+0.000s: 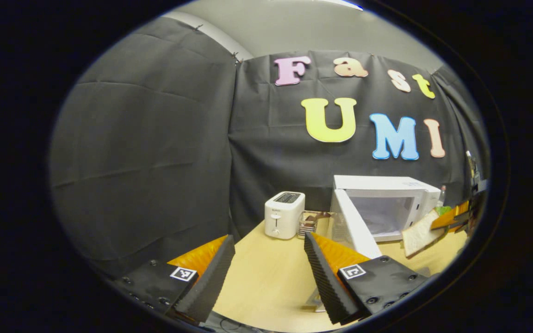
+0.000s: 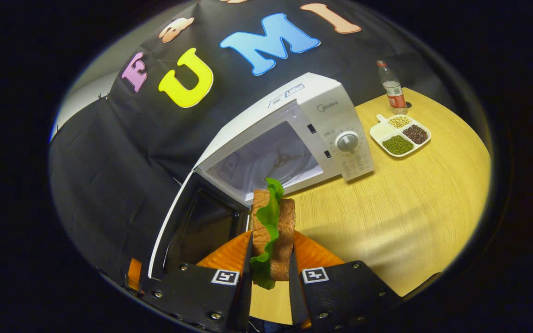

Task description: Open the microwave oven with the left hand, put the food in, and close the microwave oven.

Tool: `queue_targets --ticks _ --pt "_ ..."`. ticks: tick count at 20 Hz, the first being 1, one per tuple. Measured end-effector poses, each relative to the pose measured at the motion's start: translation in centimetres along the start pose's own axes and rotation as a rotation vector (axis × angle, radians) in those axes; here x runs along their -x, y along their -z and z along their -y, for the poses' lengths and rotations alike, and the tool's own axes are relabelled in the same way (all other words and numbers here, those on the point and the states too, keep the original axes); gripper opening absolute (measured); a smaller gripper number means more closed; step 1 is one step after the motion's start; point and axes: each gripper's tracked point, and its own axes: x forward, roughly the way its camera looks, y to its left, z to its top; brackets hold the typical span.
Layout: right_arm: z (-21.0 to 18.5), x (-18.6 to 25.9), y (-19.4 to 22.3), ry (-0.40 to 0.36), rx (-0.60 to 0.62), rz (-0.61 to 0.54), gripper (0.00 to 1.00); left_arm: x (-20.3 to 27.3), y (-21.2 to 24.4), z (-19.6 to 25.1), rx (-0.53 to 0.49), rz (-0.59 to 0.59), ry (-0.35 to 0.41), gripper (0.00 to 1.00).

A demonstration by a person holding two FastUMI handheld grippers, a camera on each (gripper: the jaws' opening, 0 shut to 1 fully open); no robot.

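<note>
The microwave oven stands on the table against the booth's black wall, its door swung wide open and the cavity bare, with the turntable hub visible inside. In the right gripper view, the right gripper is clamped on the food, a sandwich of two brown bread slices with a green lettuce leaf between them; both fingers press on its sides, and it is held upright just in front of the microwave oven's opening, above the table. Beyond the microwave oven's control panel lies a white divided tray holding beans and grains in separate compartments, and behind that stands a plastic bottle

In the left gripper view, the left gripper has its fingers spread apart and holds nothing, hanging over the table in front of the microwave oven's door. A white toaster stands on the far side of that door, with a small rack between the two. The sandwich shows beside the microwave oven's front
</note>
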Motion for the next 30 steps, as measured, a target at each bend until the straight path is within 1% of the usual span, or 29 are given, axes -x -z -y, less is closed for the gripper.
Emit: queue_targets --ticks 3,4,5,7,8,9,10,12,14,15,16,17,18,19,20,22,25,26,28,30 --pt "-0.9 -2.8 -0.7 0.009 0.001 0.046 0.35 -1.6 0.2 -1.8 -0.010 -0.015 0.005 0.98" --pt "-1.1 -3.7 -0.9 0.012 -0.004 0.060 0.35 -2.0 0.1 -2.2 -0.014 -0.012 0.003 0.96" --pt "-1.3 -4.5 -1.1 0.014 -0.011 0.075 0.35 -2.5 0.1 -2.7 -0.018 -0.015 0.003 0.98" --pt "-1.6 -6.5 -1.9 0.021 -0.019 0.106 0.35 -3.3 -0.1 -3.6 -0.021 -0.023 0.010 0.98" --pt "-1.5 -7.4 -2.2 0.029 -0.023 0.122 0.35 -3.7 -0.2 -3.9 -0.018 -0.026 0.019 0.94" --pt "-1.5 -8.4 -2.8 0.036 -0.027 0.146 0.35 -4.1 -0.1 -4.1 -0.015 -0.029 0.027 0.94" --pt "-1.5 -9.3 -3.4 0.043 -0.031 0.170 0.35 -4.6 0.0 -4.4 -0.016 -0.033 0.031 0.98" --pt "-1.4 -11.2 -4.2 0.052 -0.040 0.212 0.35 -5.4 0.2 -5.2 -0.023 -0.043 0.034 0.98" --pt "-1.0 -13.1 -4.8 0.065 -0.066 0.241 0.35 -6.5 0.3 -5.6 -0.023 -0.051 0.040 0.96" --pt "-1.0 -14.1 -5.1 0.068 -0.083 0.253 0.35 -6.9 0.4 -5.8 -0.017 -0.054 0.043 0.99" --pt "-1.0 -15.1 -5.4 0.065 -0.099 0.266 0.35 -7.2 0.3 -6.0 -0.009 -0.058 0.043 0.96" --pt "-0.9 -16.0 -5.6 0.062 -0.112 0.280 0.35 -7.5 0.3 -6.2 -0.002 -0.060 0.045 0.99" --pt "-0.9 -16.8 -5.9 0.062 -0.127 0.292 0.35 -7.6 0.1 -6.5 0.001 -0.058 0.044 0.96" --pt "-0.9 -17.6 -6.0 0.062 -0.142 0.303 0.35 -7.7 0.2 -6.8 -0.002 -0.059 0.043 0.96" --pt "-0.8 -18.5 -6.1 0.064 -0.155 0.311 0.35 -7.8 0.1 -7.1 -0.009 -0.060 0.039 0.94" --pt "-0.6 -20.0 -6.2 0.066 -0.178 0.317 0.35 -8.1 0.0 -7.8 -0.028 -0.064 0.033 0.99" --pt "-0.6 -21.9 -7.1 0.049 -0.194 0.340 0.34 -8.7 0.4 -8.5 -0.048 -0.079 0.024 0.99" --pt "-0.4 -22.5 -7.4 0.053 -0.197 0.345 0.35 -8.9 0.6 -8.7 -0.051 -0.085 0.024 0.94" --pt "0.1 -23.6 -7.8 0.061 -0.201 0.342 0.35 -9.1 1.0 -8.8 -0.062 -0.095 0.022 0.94" --pt "0.7 -24.2 -7.8 0.087 -0.190 0.340 0.35 -9.3 1.0 -8.9 -0.067 -0.096 0.022 0.96"
